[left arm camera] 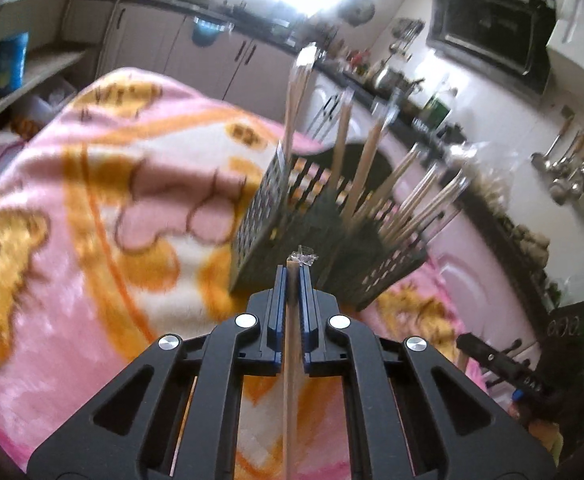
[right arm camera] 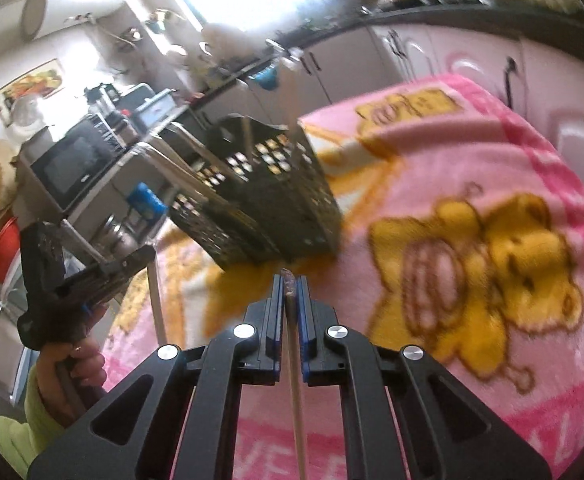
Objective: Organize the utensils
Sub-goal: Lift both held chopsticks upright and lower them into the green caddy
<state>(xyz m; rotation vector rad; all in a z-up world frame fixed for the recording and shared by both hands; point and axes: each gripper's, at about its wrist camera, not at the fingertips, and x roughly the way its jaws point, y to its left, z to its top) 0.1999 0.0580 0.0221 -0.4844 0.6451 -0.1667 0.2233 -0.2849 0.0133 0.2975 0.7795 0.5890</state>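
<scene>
Fig.: both grippers w/ a stick each, holder ahead. We see the left gripper (left arm camera: 293, 270) w/ jaws nearly shut, pinching a thin wooden stick (left arm camera: 290, 380), prob. a chopstick, that runs back along the jaw line toward the camera; a crumpled bit of clear wrap sits at its tip. The right gripper (right arm camera: 290, 280) likewise has jaws closed to a narrow gap on a second stick (right arm camera: 297, 408).

The black perforated utensil holder (left arm camera: 292, 216) stands on the pink blanket (left arm camera: 112, 184) covering the worktop, just ahead of both grippers. It has at least two compartments; several chopsticks (left arm camera: 365, 168) stand in it, leaning outward.

Risks, as we judge them:
- Each grip is a thin pinch near one end, so a stick may pivot or slip during insertion.
- The soft blanket gives the light holder poor footing; a sideways push could tip it.
- Leaning sticks may block the opening.
- Motion blur suggests speed, which adds aim error.
</scene>
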